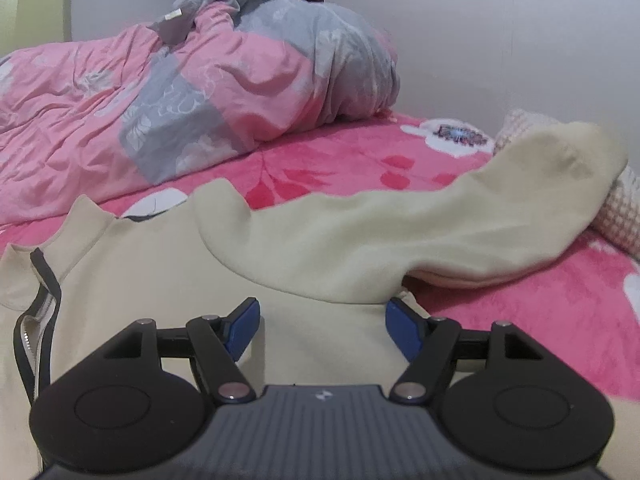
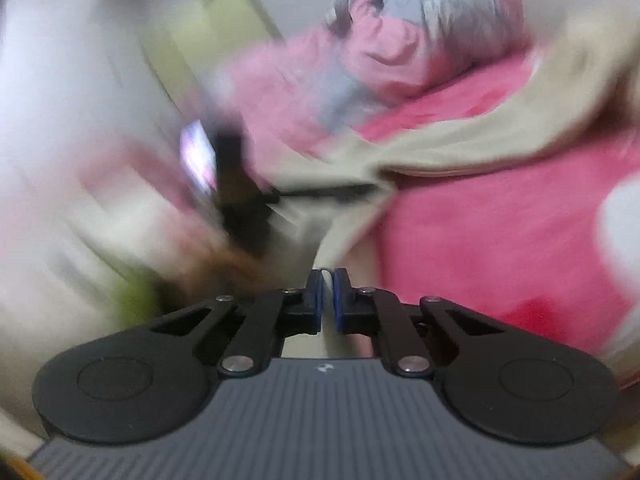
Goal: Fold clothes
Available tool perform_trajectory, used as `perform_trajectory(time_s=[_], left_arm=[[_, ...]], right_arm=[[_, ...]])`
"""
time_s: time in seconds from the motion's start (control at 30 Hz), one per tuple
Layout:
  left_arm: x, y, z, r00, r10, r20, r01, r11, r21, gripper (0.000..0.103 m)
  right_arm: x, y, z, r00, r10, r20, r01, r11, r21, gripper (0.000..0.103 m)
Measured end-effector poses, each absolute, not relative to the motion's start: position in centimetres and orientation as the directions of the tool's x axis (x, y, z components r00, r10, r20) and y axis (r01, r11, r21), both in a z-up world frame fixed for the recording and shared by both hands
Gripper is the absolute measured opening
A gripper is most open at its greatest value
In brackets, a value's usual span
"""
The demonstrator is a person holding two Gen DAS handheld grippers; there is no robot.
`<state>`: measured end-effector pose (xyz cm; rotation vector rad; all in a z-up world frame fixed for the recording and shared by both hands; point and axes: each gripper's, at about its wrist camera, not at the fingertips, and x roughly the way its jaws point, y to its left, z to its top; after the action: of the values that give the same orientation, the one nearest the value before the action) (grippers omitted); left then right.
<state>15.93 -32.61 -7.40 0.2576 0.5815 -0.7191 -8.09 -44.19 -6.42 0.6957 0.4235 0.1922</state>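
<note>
Nearest to us in the left wrist view sits our left gripper, its two blue pads spread wide with nothing pinched between them. It hangs low over the flat body of a cream zip-front jacket with a dark-edged zipper, which lies spread on the bright pink fleece blanket with red leaf print. One cream sleeve of that jacket rises off the blanket and stretches up to the right, its cuff end lifted near a pink-and-white checked pillow. Behind the jacket we see a crumpled pink and grey floral quilt heaped against the pale wall.

In the right wrist view, heavily blurred, our right gripper has its blue pads pressed almost together, and a thin pale edge shows in the narrow slit between them; it looks like the jacket's cream cloth, which runs on ahead of the pads. We cannot tell more about the grip through the blur. Beyond, the cream fabric sweeps up to the right over the pink blanket, and the quilt is a smeared mound further back.
</note>
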Motion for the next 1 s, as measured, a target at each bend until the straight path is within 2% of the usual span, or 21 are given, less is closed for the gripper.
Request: perform_trajectory(time_s=[0.1, 0.2, 0.23, 0.27, 0.37, 0.4, 0.47, 0.5, 0.6, 0.67, 0.73, 0.77, 0.8, 0.83, 0.87, 0.9, 1.0], left_arm=[[16.2, -33.3, -7.6, 0.604, -0.534, -0.592, 0.68, 0.732, 0.033, 0.071], [16.0, -33.7, -8.0, 0.599, -0.532, -0.598, 0.684, 0.728, 0.039, 0.071], [15.9, -33.8, -8.1, 0.599, -0.534, -0.597, 0.687, 0.725, 0.041, 0.071], [15.8, -33.9, -8.2, 0.598, -0.535, -0.597, 0.69, 0.722, 0.045, 0.071], [15.8, -34.6, -8.8, 0.6, -0.52, -0.608, 0.69, 0.721, 0.063, 0.071], [15.8, -34.7, -8.9, 0.601, -0.518, -0.609, 0.689, 0.721, 0.067, 0.072], [15.7, -34.9, -9.1, 0.604, -0.514, -0.609, 0.689, 0.721, 0.075, 0.072], [15.7, -34.9, -9.1, 0.604, -0.514, -0.609, 0.689, 0.721, 0.076, 0.072], [15.7, -35.0, -9.2, 0.605, -0.511, -0.61, 0.689, 0.721, 0.079, 0.073], [15.6, -35.1, -9.2, 0.608, -0.508, -0.609, 0.688, 0.721, 0.085, 0.073], [15.6, -35.2, -9.2, 0.61, -0.506, -0.61, 0.687, 0.721, 0.089, 0.074], [15.6, -35.2, -9.1, 0.611, -0.505, -0.61, 0.687, 0.722, 0.09, 0.074], [15.6, -35.2, -9.1, 0.611, -0.504, -0.611, 0.686, 0.722, 0.091, 0.074], [15.6, -35.3, -9.1, 0.611, -0.502, -0.611, 0.685, 0.722, 0.092, 0.073], [15.6, -35.3, -9.0, 0.612, -0.501, -0.612, 0.685, 0.723, 0.092, 0.073], [15.6, -35.4, -9.0, 0.612, -0.503, -0.611, 0.684, 0.723, 0.09, 0.073], [15.6, -35.7, -9.0, 0.612, -0.505, -0.609, 0.684, 0.725, 0.086, 0.074]], right_arm=[[-8.0, -48.6, -10.5, 0.902, 0.383, -0.201, 0.014, 0.44, 0.898, 0.004], [-8.4, -51.6, -17.3, 0.896, 0.394, -0.204, 0.173, 0.113, 0.978, 0.004], [-8.8, -51.7, -17.8, 0.905, 0.389, -0.172, 0.159, 0.066, 0.985, 0.004], [-9.1, -51.6, -17.1, 0.912, 0.383, -0.147, 0.123, 0.086, 0.989, 0.004], [-9.0, -51.2, -15.7, 0.911, 0.366, -0.192, 0.117, 0.217, 0.969, 0.004], [-8.8, -51.2, -15.6, 0.902, 0.337, -0.271, 0.163, 0.315, 0.935, 0.004], [-8.7, -51.2, -15.7, 0.888, 0.301, -0.348, 0.201, 0.428, 0.881, 0.004], [-8.9, -51.4, -15.5, 0.892, 0.303, -0.336, 0.196, 0.411, 0.89, 0.008], [-9.6, -50.6, -12.6, 0.901, 0.219, -0.376, 0.197, 0.565, 0.801, 0.011], [-9.5, -49.8, -11.0, 0.904, 0.214, -0.37, 0.157, 0.639, 0.753, 0.02], [-8.6, -48.7, -10.1, 0.892, 0.209, -0.402, 0.133, 0.728, 0.672, 0.05], [-8.2, -48.1, -9.7, 0.885, 0.204, -0.418, 0.119, 0.769, 0.628, 0.052], [-7.5, -47.4, -9.6, 0.876, 0.192, -0.443, 0.115, 0.808, 0.578, 0.052], [-6.9, -46.8, -9.7, 0.863, 0.187, -0.468, 0.111, 0.835, 0.539, 0.047], [-6.4, -46.4, -9.9, 0.851, 0.183, -0.491, 0.113, 0.851, 0.514, 0.031], [-6.5, -46.2, -10.3, 0.839, 0.18, -0.513, 0.122, 0.857, 0.501, 0.011], [-7.7, -47.2, -10.2, 0.857, 0.184, -0.481, 0.135, 0.821, 0.554, 0.009]])
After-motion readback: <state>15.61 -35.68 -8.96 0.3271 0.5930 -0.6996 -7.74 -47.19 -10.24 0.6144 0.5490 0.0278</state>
